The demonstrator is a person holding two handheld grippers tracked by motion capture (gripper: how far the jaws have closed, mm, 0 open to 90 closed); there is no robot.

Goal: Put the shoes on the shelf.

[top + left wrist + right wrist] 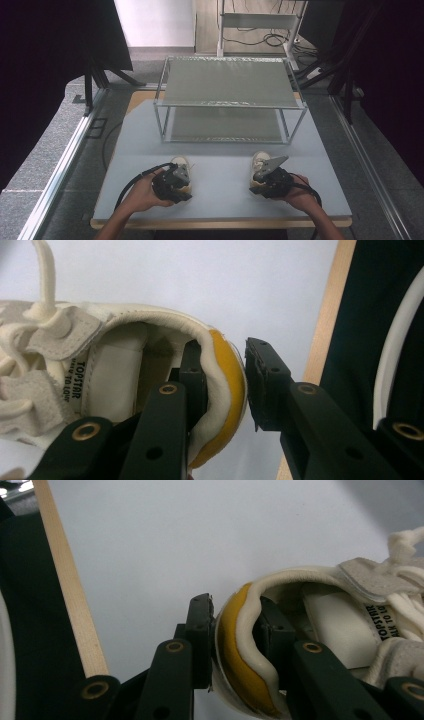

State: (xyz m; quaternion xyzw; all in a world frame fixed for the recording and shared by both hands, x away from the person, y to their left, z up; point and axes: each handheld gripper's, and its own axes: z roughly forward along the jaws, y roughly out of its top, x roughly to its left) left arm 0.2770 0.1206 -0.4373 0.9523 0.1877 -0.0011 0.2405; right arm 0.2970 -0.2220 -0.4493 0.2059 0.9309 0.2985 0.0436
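Two cream sneakers with yellow heel tabs stand on the pale table, toes toward the far side. The left sneaker (182, 163) (115, 365) has my left gripper (172, 184) (222, 360) at its heel: one jaw is inside the collar and the other sits outside, a sliver off the yellow tab, still open. My right gripper (270, 181) (232, 607) is shut on the heel of the right sneaker (260, 161) (345, 625). One jaw is inside, one outside, and the collar is squeezed wavy between them.
A two-level metal-framed shelf (227, 102) stands at the back of the table (220, 197). The table's wooden front edge (70, 590) runs close behind both heels. Dark frames and cables lie on the floor around the table.
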